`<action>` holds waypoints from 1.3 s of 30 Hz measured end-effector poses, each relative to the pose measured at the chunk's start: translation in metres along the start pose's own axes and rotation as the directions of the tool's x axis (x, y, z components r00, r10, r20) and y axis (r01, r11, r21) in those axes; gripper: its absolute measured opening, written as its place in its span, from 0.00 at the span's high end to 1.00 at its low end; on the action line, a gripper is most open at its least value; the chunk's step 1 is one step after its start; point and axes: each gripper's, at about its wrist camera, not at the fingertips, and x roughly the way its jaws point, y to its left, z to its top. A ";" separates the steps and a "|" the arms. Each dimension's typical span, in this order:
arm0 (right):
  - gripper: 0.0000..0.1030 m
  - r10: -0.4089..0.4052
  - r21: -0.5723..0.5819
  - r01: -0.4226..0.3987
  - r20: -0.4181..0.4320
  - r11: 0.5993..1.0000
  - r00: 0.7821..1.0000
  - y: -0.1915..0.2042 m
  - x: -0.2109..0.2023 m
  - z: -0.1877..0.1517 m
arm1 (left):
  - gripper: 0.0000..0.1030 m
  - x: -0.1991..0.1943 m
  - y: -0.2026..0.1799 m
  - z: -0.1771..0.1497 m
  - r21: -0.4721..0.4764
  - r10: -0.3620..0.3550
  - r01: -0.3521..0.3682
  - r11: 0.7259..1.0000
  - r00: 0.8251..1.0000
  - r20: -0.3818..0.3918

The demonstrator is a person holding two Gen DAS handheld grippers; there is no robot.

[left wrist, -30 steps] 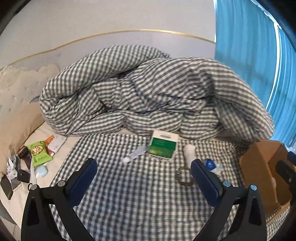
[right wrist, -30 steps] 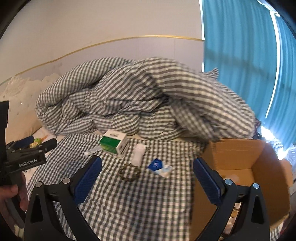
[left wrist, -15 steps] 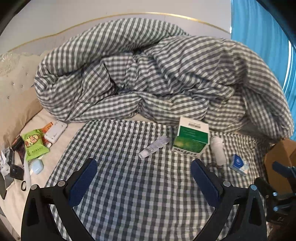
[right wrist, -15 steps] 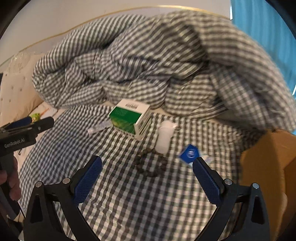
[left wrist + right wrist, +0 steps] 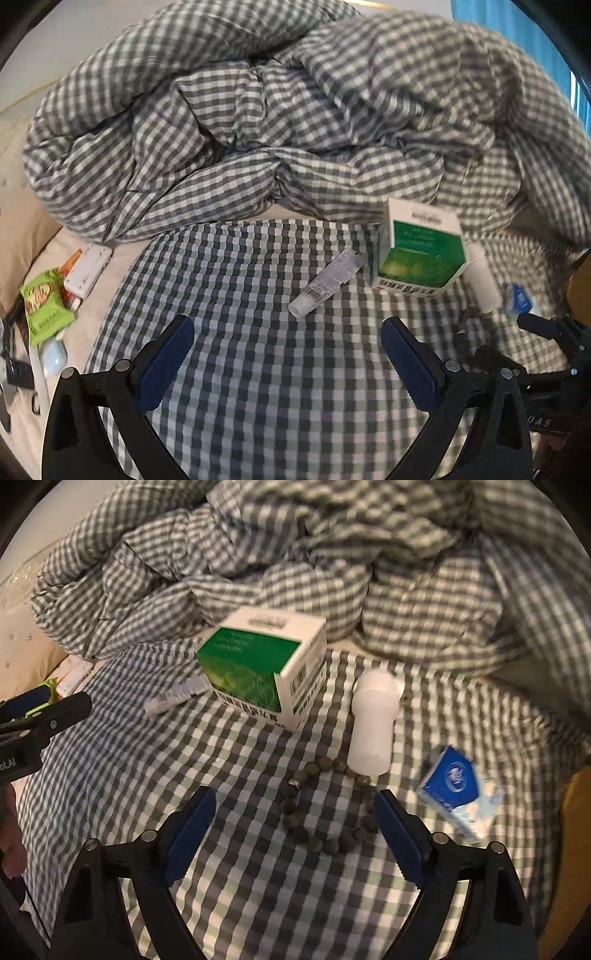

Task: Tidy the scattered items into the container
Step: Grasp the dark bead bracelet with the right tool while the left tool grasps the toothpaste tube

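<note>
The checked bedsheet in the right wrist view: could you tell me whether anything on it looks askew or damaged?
The green and white carton lies tipped against the rumpled checked duvet, and the white plastic bottle lies on its side. No damage shows.

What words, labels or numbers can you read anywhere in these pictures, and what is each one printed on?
"ot.AI": end of a white label cut off by the picture's edge, on the left gripper's body, in the right wrist view.
Green and white box: print and barcode too blurred to read.
Small tube: label too small.
Blue packet: white logo blurred.
Green snack bag: lettering unreadable.
Right gripper's body: pale characters, partly cut off, unreadable.
</note>
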 end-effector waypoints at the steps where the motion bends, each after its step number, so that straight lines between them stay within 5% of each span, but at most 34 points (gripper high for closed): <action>1: 0.16 -0.005 0.000 0.005 -0.005 1.000 1.000 0.000 0.005 -0.001 | 0.00 0.005 0.000 0.000 0.007 -0.008 0.008 1.000 1.000 -0.001; 6: 0.24 -0.017 -0.001 0.017 -0.047 1.000 0.999 -0.001 0.027 -0.004 | 0.00 0.038 0.001 0.002 0.010 -0.081 0.081 0.997 0.997 -0.019; 9: 0.24 -0.027 0.009 0.027 -0.058 1.000 0.998 -0.001 0.037 -0.006 | 0.00 0.060 -0.006 0.003 0.065 -0.057 0.059 0.996 0.998 -0.032; 20: 0.24 -0.032 0.016 0.033 -0.070 0.999 0.997 -0.006 0.049 -0.007 | 0.00 0.114 -0.020 0.012 0.149 -0.136 0.142 0.979 0.989 -0.050; 24: 0.24 -0.033 0.026 0.035 -0.068 0.999 0.997 -0.007 0.049 -0.008 | 0.32 0.132 -0.027 0.011 0.162 -0.152 0.170 0.972 0.982 -0.114; 26: 0.24 -0.035 0.032 0.037 -0.065 0.999 0.997 -0.007 0.049 -0.008 | 0.34 0.138 -0.028 0.010 0.144 -0.164 0.182 0.973 0.978 -0.128; 29: 0.24 -0.039 0.032 0.041 -0.064 0.999 0.997 -0.007 0.049 -0.010 | 0.72 0.135 -0.030 0.011 0.146 -0.164 0.181 0.973 0.979 -0.118; 39: 0.24 -0.035 0.032 0.037 -0.063 0.999 0.997 -0.005 0.048 -0.011 | 0.75 0.105 -0.012 0.008 0.026 -0.129 0.131 0.991 0.989 -0.074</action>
